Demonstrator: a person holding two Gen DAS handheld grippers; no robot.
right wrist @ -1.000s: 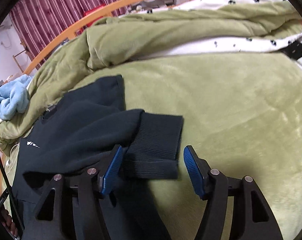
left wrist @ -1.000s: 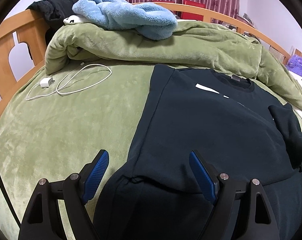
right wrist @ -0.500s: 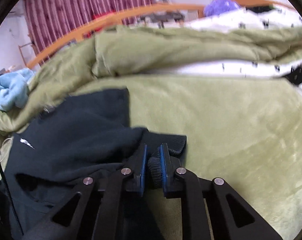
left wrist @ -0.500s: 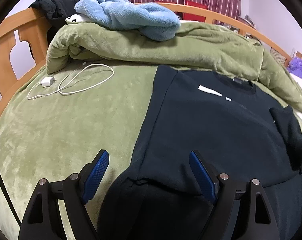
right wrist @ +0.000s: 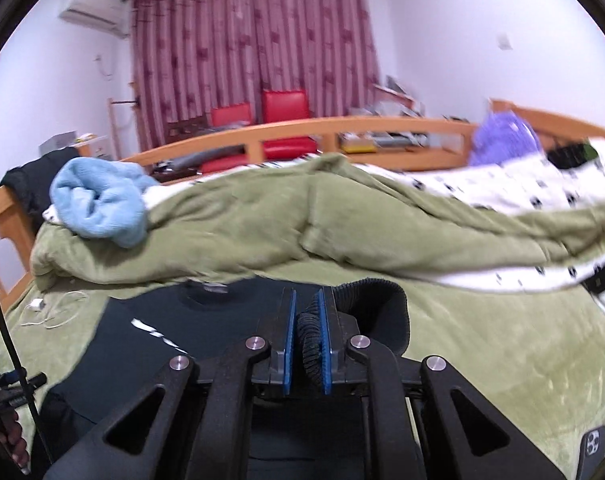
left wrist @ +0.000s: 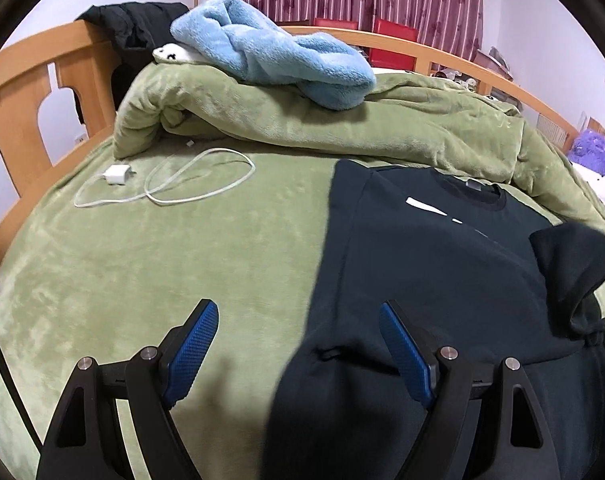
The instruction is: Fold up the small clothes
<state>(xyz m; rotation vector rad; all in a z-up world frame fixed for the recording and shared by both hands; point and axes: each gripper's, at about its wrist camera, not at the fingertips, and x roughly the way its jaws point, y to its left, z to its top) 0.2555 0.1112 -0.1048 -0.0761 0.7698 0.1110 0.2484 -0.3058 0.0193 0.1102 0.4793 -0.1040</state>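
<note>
A dark sweatshirt [left wrist: 434,268] with a white chest mark lies spread on the green bedspread [left wrist: 142,272]. My left gripper [left wrist: 298,352] hovers open over the sweatshirt's lower left edge, its blue pads wide apart and nothing pressed between them. My right gripper [right wrist: 305,340] is shut on the ribbed sleeve cuff [right wrist: 378,304], which it holds raised above the bed. In the left wrist view that lifted sleeve [left wrist: 570,264] rises at the right side of the sweatshirt [right wrist: 142,352].
A rolled green duvet [left wrist: 342,136] crosses the back of the bed, with a light blue towel [left wrist: 270,68] on top. A white charger and cable [left wrist: 158,184] lie at the left. Wooden bed rails [left wrist: 26,92] run around. A phone [right wrist: 592,452] lies at the lower right.
My right gripper closed on the sleeve cuff and lifted it off the bed, tipping up toward the room. The left gripper drifted slightly and stayed open.
</note>
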